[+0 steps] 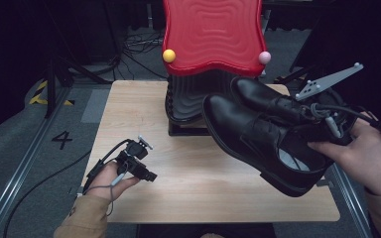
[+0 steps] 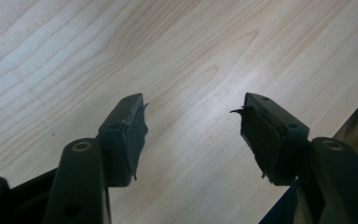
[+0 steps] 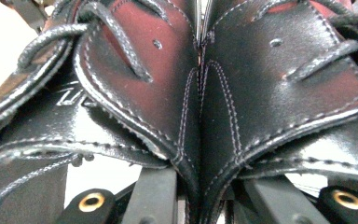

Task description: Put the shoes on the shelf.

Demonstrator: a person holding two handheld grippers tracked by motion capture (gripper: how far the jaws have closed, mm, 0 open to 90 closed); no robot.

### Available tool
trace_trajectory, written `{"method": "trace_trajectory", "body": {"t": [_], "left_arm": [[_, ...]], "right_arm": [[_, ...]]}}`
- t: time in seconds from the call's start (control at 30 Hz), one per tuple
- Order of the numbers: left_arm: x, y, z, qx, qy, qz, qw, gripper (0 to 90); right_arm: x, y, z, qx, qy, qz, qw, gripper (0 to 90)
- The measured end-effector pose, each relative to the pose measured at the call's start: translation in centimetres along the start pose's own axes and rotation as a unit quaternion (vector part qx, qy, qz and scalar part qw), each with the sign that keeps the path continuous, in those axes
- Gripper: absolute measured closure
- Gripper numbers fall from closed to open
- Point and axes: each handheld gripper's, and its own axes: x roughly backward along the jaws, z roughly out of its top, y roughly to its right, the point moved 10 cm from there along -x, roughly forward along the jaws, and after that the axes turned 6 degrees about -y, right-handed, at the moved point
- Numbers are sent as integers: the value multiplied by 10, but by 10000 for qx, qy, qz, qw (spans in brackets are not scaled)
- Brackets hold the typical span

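The right gripper's (image 1: 311,115) fingers pinch the inner collars of both black shoes (image 1: 263,134) together, lifted at three o'clock above the surface (image 1: 188,163), so the squeeze should hold while the left gripper (image 1: 140,166) idles with fingers apart at seven.

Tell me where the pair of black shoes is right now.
In the high view the black shoes sit at the table's right side, pinched together in the right tongs, toes pointing toward the red rack.

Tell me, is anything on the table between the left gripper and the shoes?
No: in the high view, only bare wooden table lies between the left gripper and the black shoes.
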Motion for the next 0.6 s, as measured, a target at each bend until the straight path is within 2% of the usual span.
{"method": "trace_trajectory", "body": {"t": [0.27,0.43,0.6], "left_arm": [[2,-5,-14,223,37,1,9997,406],[1,-9,-22,309,4,43,9995,405],[4,-11,-26,388,90,-40,9992,405]], "right_arm": [[28,8,24,-35,133,-69,9999,822],[43,16,52,-36,315,-102,9994,822],[51,28,82,-213,398,-173,9988,821]]}}
